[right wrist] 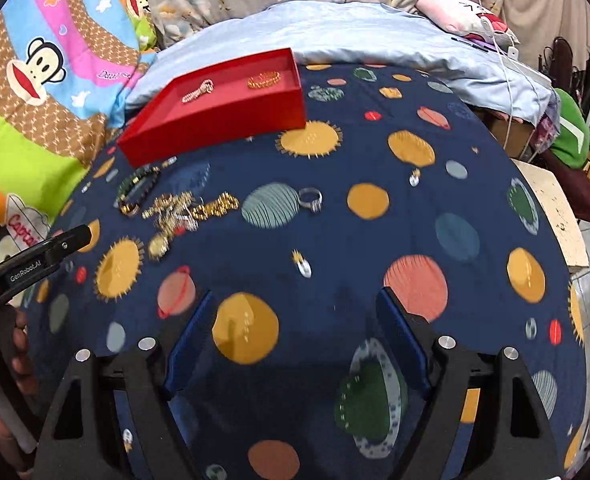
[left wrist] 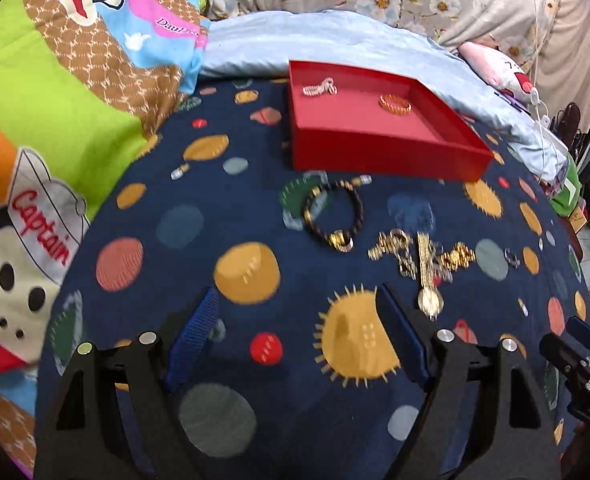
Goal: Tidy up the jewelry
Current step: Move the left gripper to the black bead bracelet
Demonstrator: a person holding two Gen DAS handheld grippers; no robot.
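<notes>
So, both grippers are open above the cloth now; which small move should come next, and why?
Probably bring the left gripper forward and down onto the dark beaded bracelet. Both grippers are empty; the right gripper hangs over bare cloth. The red tray already holds two pieces, while the bracelet lies alone just before it, apart from the tangled gold chains, so it looks easiest to pinch.
</notes>
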